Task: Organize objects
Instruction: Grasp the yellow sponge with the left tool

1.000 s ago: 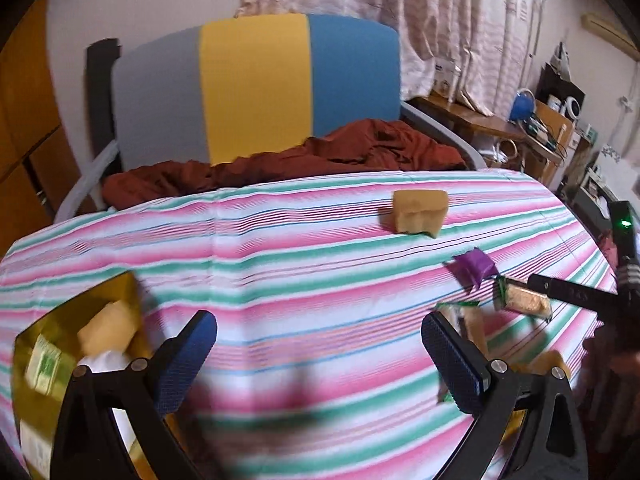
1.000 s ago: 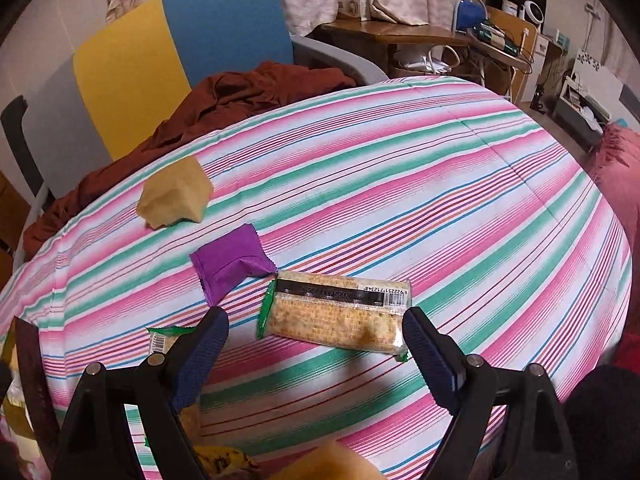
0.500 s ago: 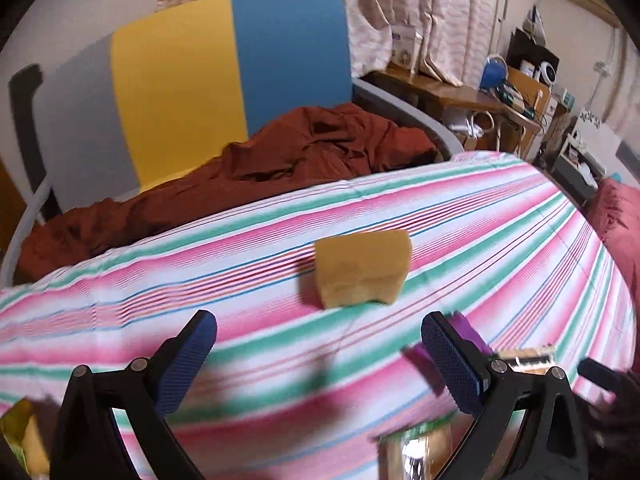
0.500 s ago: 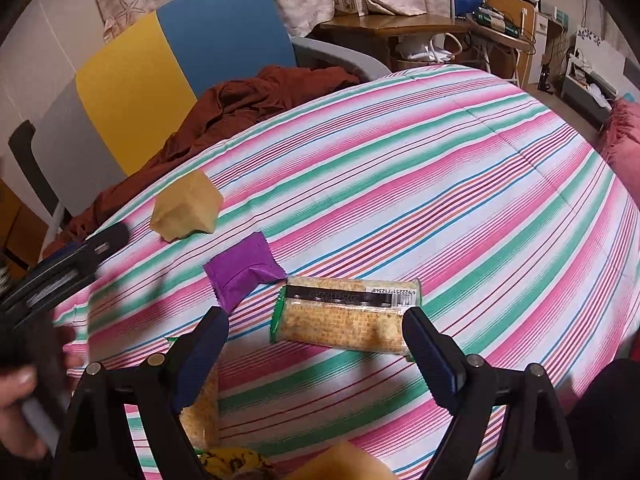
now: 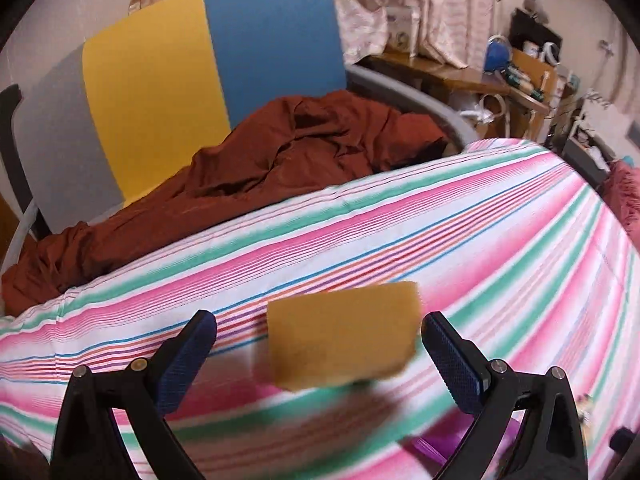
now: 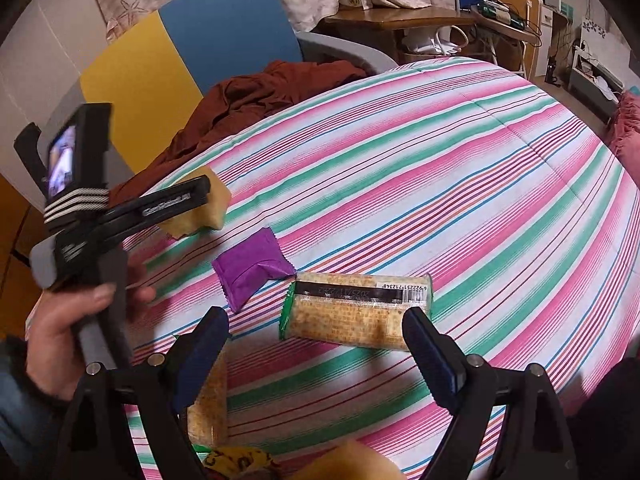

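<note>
Yellow sponge (image 5: 342,334) between spread left tongs (image 5: 318,346); right tongs (image 6: 316,344) spread; cracker pack (image 6: 358,310) barcode "6922251712348".

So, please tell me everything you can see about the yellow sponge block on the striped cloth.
The yellow sponge block is a blurred, soft-looking, roughly rectangular piece with a rough, torn-looking lower edge. It lies on the striped cloth, beyond the purple packet. The open left gripper has a finger on each side of it; I cannot tell whether they touch it.
</note>
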A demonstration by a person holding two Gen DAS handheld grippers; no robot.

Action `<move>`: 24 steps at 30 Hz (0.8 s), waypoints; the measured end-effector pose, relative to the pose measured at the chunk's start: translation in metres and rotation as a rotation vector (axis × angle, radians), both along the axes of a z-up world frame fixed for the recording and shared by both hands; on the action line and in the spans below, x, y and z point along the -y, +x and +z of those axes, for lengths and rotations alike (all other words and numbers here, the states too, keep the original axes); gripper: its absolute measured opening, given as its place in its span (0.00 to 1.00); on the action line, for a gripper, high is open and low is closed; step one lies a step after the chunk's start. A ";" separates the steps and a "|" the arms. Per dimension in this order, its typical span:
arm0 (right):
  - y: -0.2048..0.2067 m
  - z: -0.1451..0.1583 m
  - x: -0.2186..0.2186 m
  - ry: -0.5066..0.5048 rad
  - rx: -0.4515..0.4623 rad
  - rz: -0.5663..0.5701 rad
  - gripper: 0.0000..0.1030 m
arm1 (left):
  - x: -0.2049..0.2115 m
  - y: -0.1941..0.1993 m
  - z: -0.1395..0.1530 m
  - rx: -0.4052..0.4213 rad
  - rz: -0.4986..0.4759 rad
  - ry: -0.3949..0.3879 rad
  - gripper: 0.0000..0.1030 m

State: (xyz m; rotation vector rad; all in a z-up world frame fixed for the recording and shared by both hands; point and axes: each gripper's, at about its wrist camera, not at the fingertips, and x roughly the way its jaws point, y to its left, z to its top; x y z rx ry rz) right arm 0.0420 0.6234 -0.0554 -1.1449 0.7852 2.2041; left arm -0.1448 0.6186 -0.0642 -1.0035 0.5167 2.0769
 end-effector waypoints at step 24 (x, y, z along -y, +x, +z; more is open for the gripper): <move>-0.005 -0.002 -0.001 0.058 0.053 0.011 0.88 | 0.157 0.053 0.005 0.048 0.050 0.088 0.67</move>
